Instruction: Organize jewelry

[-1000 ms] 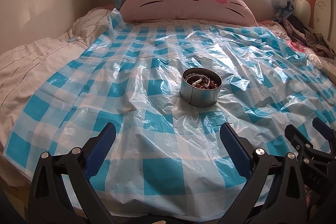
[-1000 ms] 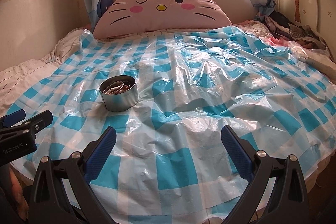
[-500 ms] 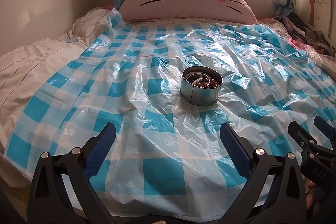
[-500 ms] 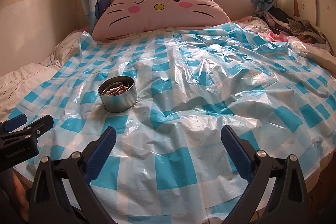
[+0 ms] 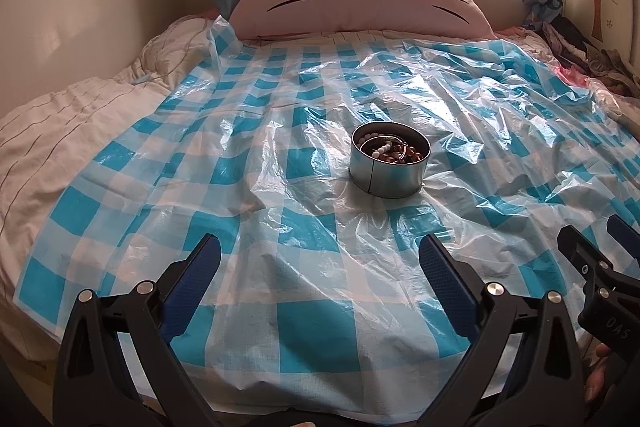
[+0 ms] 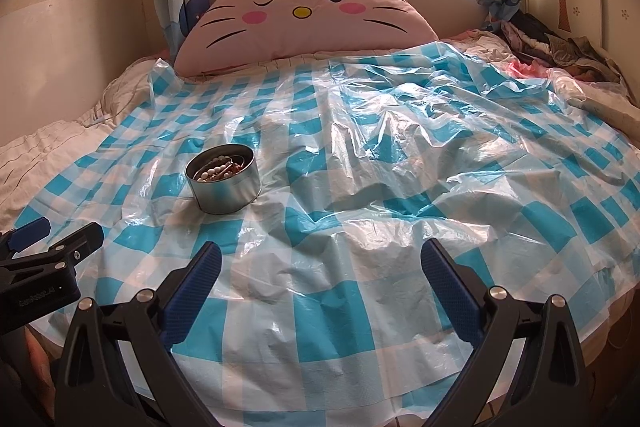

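Right now my left gripper [image 5: 320,275] sits nearer the jewelry tin [image 5: 389,158], ahead and slightly right, while both grippers, including the right gripper [image 6: 320,275], gape wide, holding nothing.

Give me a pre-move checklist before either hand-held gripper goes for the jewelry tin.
1. Left hand-held gripper open, empty: ok.
2. Right hand-held gripper open, empty: ok.
3. Metal tin upright on the checked plastic sheet: ok.
4. Beaded jewelry inside tin, none seen on the sheet: ok.
5. Pieces untangled: cannot tell.
6. Sheet flat under tin: not ok, wrinkled.
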